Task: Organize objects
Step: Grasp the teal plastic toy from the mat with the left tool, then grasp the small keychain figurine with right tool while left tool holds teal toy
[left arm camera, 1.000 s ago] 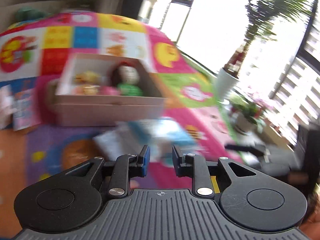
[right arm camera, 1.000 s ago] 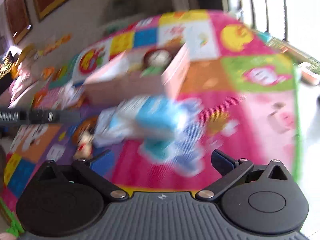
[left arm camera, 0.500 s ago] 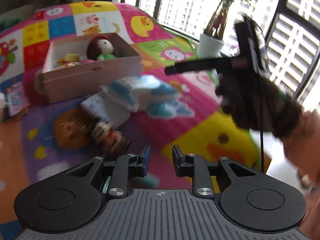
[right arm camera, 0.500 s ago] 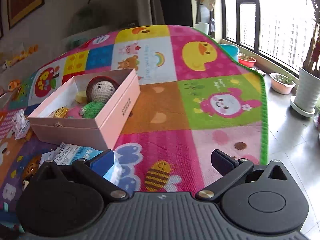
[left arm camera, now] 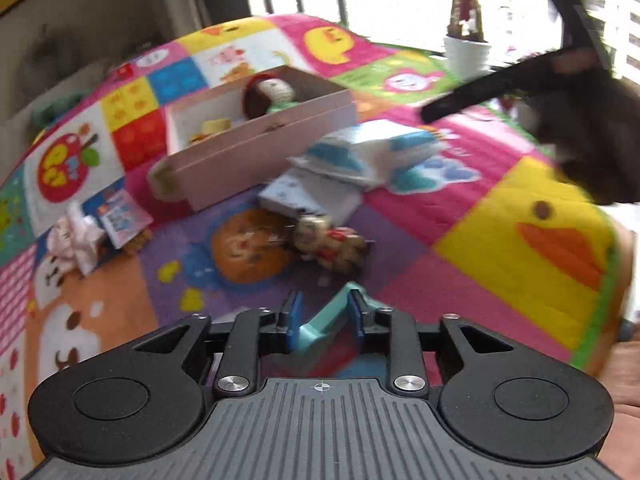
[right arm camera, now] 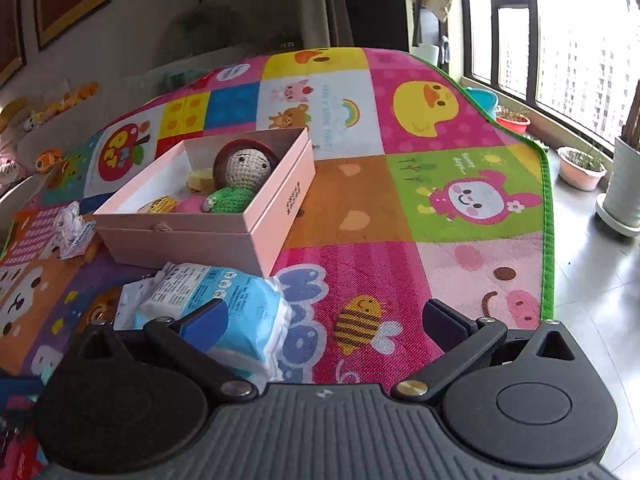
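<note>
A pink open box (right arm camera: 276,204) sits on the colourful play mat (right arm camera: 440,208) with a crochet doll (right arm camera: 240,178) and small items inside. It also shows in the left wrist view (left arm camera: 256,140). A blue-white tissue pack (right arm camera: 224,296) lies in front of the box, partly on a white packet (left arm camera: 316,200). A small figure toy (left arm camera: 330,246) lies on the mat ahead of my left gripper (left arm camera: 324,320), whose narrow jaws have a teal object (left arm camera: 324,326) between them. My right gripper (right arm camera: 324,320) is open wide, just above the tissue pack's near end.
A crumpled white wrapper (left arm camera: 76,236) and a small card (left arm camera: 120,220) lie left of the box. Plant pots (right arm camera: 584,168) stand on the tiled floor by the window, right of the mat's green edge. The right gripper's body (left arm camera: 560,92) shows in the left wrist view.
The left gripper has moved back and left, so a teal object now shows between its jaws. The right gripper has shifted slightly, still open over the tissue pack.
</note>
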A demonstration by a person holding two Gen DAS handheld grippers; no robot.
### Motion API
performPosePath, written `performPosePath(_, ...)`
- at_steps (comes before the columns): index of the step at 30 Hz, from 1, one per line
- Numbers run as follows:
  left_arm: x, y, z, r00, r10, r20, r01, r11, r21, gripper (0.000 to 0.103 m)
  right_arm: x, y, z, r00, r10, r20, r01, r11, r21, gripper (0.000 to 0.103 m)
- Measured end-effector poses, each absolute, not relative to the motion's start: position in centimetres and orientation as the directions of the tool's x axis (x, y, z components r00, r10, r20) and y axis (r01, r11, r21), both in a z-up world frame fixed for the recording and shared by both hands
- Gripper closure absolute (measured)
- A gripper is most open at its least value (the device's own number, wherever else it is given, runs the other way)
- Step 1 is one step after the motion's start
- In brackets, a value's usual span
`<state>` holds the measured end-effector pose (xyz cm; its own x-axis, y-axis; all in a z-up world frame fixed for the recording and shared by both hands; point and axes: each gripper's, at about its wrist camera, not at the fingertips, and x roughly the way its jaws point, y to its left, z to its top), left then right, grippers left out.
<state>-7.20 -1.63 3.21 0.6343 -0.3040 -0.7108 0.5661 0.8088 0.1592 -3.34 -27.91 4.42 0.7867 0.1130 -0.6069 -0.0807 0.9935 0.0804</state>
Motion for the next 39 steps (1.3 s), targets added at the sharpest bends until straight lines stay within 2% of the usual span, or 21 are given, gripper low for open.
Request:
performPosePath(7,-3.8,1.7,2.1,0.673,-0.162,-0.722,0.389,0.908,0.158,0.072,-6.1,-23.0,5.4,0.796,0.181,-0.578,-0.254,0.966,-0.048,0.0)
performPosePath(11,-4.3,3.6,2.5,0.626,-0.242,-0.741,0.401,0.915,0.039,0.073,-6.9,-20.0,5.1,0.757,0.279,-0.592,-0.364,0.931,-0.028,0.0)
performPosePath(14,-4.8,3.9,2.2,0.62,-0.253,-0.743,0.397,0.918,0.018,0.073,-7.5,-17.6,4.4,0.732,0.328,-0.597,-0.433,0.901,-0.036,0.001)
performPosePath(15,-4.8,4.0,2.1,0.623,-0.256,-0.739,0.387,0.922,0.006,0.073,-7.5,-16.9,4.1,0.724,0.335,-0.604,-0.449,0.892,-0.044,0.005)
performPosePath(17,-4.6,4.5,2.2,0.624,-0.269,-0.734,0.36,0.932,-0.036,0.075,-7.0,-15.5,3.4,0.702,0.333,-0.63,-0.469,0.882,-0.056,0.025)
performPosePath(20,-4.5,4.7,2.1,0.627,-0.271,-0.73,0.335,0.94,-0.061,0.08,-6.0,-13.9,2.9,0.69,0.325,-0.647,-0.477,0.876,-0.069,0.043)
performPosePath(22,-4.4,4.8,2.0,0.628,-0.277,-0.727,0.338,0.939,-0.066,0.08,-5.7,-12.9,2.6,0.701,0.312,-0.641,-0.479,0.872,-0.099,0.045)
performPosePath(25,-4.4,5.1,2.0,0.629,-0.287,-0.722,0.336,0.938,-0.081,0.08,-5.0,-11.7,2.1,0.7,0.296,-0.65,-0.492,0.86,-0.137,0.054)
performPosePath(27,-4.3,5.3,1.9,0.629,-0.293,-0.72,0.33,0.939,-0.094,0.08,-5.0,-11.0,2.0,0.708,0.288,-0.645,-0.497,0.852,-0.166,0.055)
performPosePath(30,-4.4,5.3,1.9,0.632,-0.293,-0.717,0.323,0.941,-0.1,0.08,-5.5,-10.6,2.2,0.688,0.296,-0.662,-0.529,0.829,-0.179,0.063)
performPosePath(32,-4.5,5.2,1.8,0.636,-0.291,-0.714,0.327,0.941,-0.092,0.08,-5.9,-10.6,2.2,0.655,0.295,-0.695,-0.551,0.817,-0.172,0.072)
performPosePath(39,-4.8,5.0,1.7,0.653,-0.279,-0.705,0.324,0.943,-0.074,0.08,-7.3,-12.2,2.5,0.613,0.28,-0.738,-0.535,0.836,-0.127,0.072)
